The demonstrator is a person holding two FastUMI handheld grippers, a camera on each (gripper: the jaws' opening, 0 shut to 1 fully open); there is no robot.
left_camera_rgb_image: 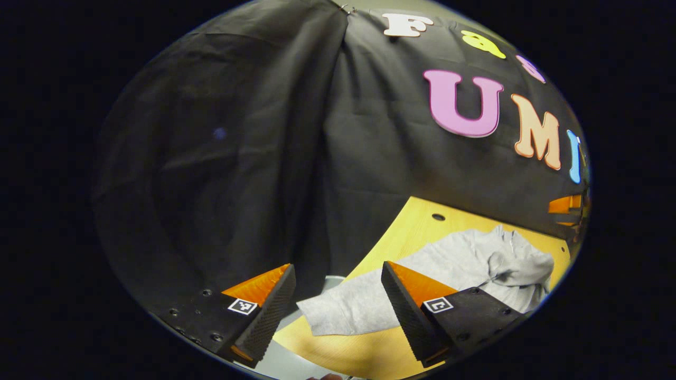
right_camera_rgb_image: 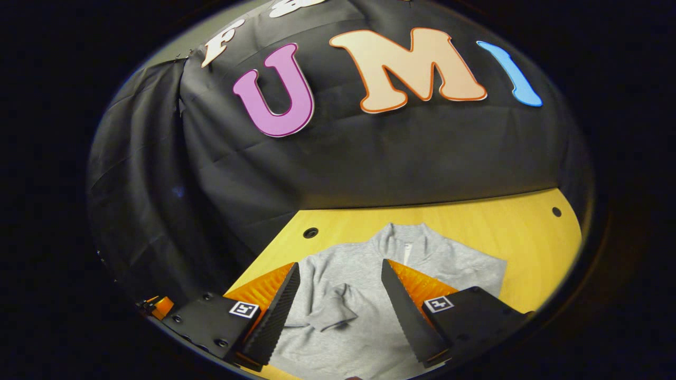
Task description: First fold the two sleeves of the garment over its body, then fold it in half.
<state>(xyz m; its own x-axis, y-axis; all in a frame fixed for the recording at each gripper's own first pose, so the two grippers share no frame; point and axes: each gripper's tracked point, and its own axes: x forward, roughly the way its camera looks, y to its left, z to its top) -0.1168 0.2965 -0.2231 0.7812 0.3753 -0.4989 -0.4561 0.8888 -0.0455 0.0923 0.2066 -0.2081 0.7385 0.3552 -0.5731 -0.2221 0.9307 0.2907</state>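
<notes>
Black cloth drapes the booth wall (right_camera_rgb_image: 369, 158) behind a yellow wooden desk (right_camera_rgb_image: 528, 232) w/ dark round holes near its back edge. We see a light grey long-sleeved garment (right_camera_rgb_image: 359, 295) lying flat on the desk, collar toward the wall, one sleeve (left_camera_rgb_image: 348, 311) stretched out to the desk's edge. A small white tag sits inside the collar, too small to read. Left tool (left_camera_rgb_image: 338, 301) & right tool (right_camera_rgb_image: 340, 301) both hover wide apart, gripping nothing.

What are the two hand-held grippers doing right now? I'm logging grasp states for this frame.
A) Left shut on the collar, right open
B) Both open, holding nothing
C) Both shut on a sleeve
B: the left hand-held gripper and right hand-held gripper both stand open, their fingers apart above the grey garment on the wooden table.
</notes>
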